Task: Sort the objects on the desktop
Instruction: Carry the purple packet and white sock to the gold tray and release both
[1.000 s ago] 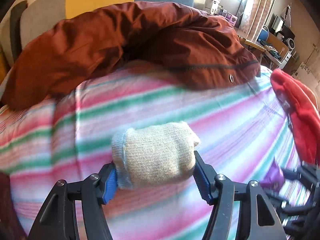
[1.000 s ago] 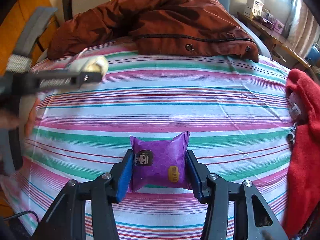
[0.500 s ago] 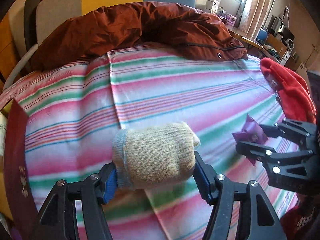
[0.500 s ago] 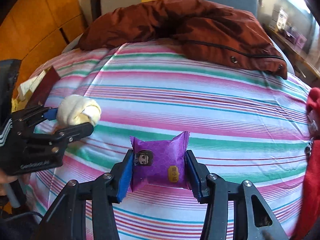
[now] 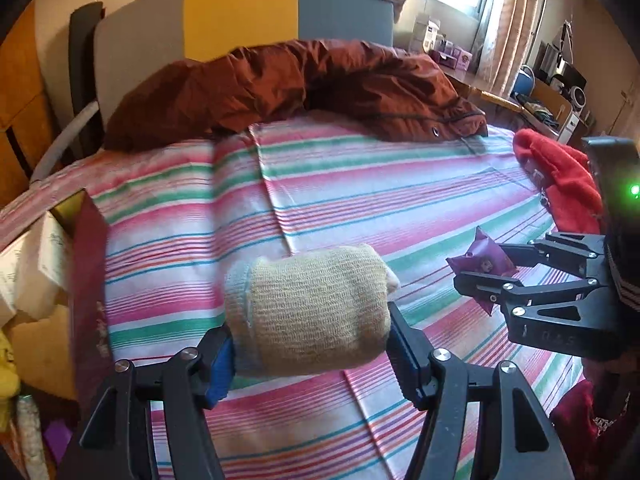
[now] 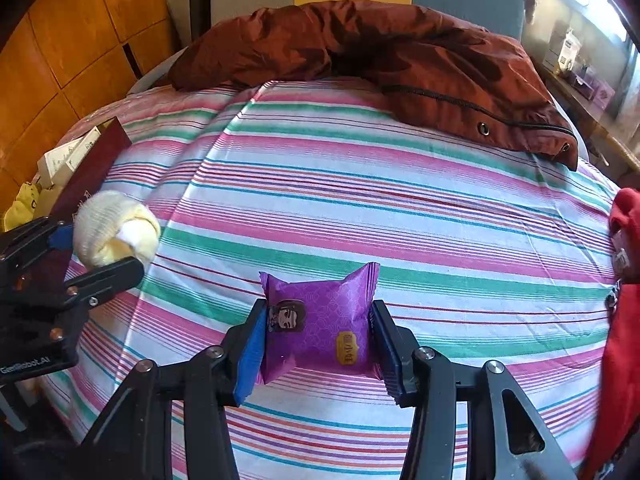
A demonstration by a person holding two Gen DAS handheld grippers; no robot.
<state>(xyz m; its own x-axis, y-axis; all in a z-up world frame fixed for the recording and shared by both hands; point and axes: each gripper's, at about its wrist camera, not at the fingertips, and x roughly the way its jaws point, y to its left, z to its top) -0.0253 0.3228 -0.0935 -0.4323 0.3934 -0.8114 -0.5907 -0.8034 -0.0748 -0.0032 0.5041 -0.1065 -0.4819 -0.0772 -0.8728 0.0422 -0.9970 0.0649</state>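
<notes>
My left gripper (image 5: 310, 354) is shut on a rolled beige sock (image 5: 308, 312) and holds it above the striped bedsheet (image 5: 360, 200). It also shows at the left of the right wrist view (image 6: 92, 252), with the sock (image 6: 114, 234) in it. My right gripper (image 6: 318, 344) is shut on a purple snack packet (image 6: 320, 326) and holds it above the sheet (image 6: 360, 200). In the left wrist view that gripper (image 5: 500, 270) is at the right with the packet (image 5: 482, 266).
A brown jacket (image 5: 300, 84) lies across the far end of the bed. A red garment (image 5: 560, 176) lies at the right edge. A dark red box (image 6: 92, 168) with papers and yellow things stands at the left edge. A wooden wall (image 6: 60, 40) is on the left.
Both grippers have drawn back toward the near end of the bed, each keeping its object. The box at the left has come into view.
</notes>
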